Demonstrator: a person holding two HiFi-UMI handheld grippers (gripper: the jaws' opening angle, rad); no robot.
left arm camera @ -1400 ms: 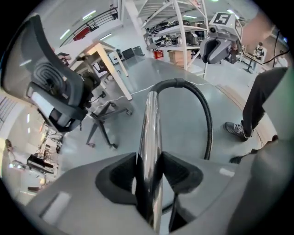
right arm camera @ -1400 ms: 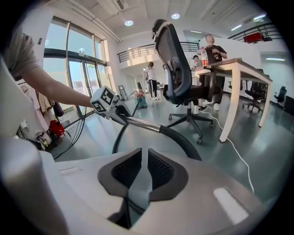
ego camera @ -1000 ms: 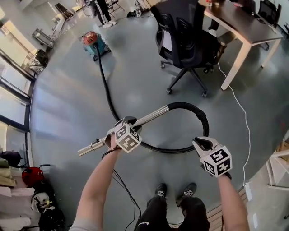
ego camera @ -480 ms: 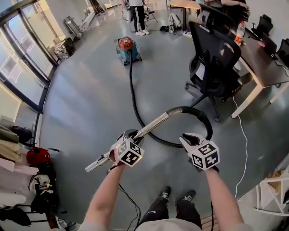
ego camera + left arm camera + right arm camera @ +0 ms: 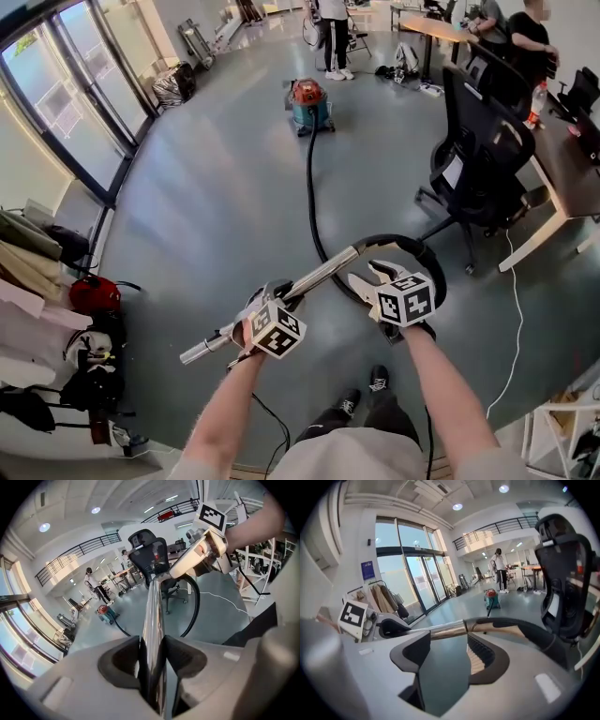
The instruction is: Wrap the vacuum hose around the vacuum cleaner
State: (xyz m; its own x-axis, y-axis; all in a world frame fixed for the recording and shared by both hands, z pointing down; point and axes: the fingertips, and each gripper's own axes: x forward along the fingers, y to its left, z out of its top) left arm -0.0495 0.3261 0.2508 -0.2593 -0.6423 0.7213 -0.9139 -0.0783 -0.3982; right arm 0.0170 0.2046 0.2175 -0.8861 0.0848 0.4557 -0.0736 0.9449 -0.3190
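Head view, left gripper (image 5: pixel 269 292): clamped on the shiny metal tube (image 5: pixel 319 274), on its lower half
Head view, right gripper (image 5: pixel 368 276): jaws apart, tips just beside the top end of the tube, where the black vacuum hose (image 5: pixel 313 211) begins
Head view, vacuum cleaner (image 5: pixel 308 101): far ahead of both grippers, well apart from them, standing on the floor (image 5: pixel 216 206)
Head view, hose line: it makes a loop near the right gripper, then runs away along the floor to the cleaner
Left gripper view, jaws: pressed tight on the tube (image 5: pixel 152 616), one on each side
Left gripper view, tube line: it points straight out from the jaws, up to the right gripper (image 5: pixel 199 555) at its far end
Left gripper view, cleaner (image 5: pixel 106 613): small and far off, ahead and to the left of the tube
Right gripper view, jaws: they have just been opening, and nothing is between them
Right gripper view, tube (image 5: pixel 443 631): lies side to side just past the jaw tips, not held
Right gripper view, hose end (image 5: pixel 534 637): just beyond the tips, to the right
Right gripper view, cleaner (image 5: pixel 492 599): straight ahead, far away
Nearer hand: I think the right gripper is nearer the hose, so it looks free to grab it while the left one holds the tube
What the next move turns on: the hose's long line leads away to the cleaner, so the two must come together before any wrapping
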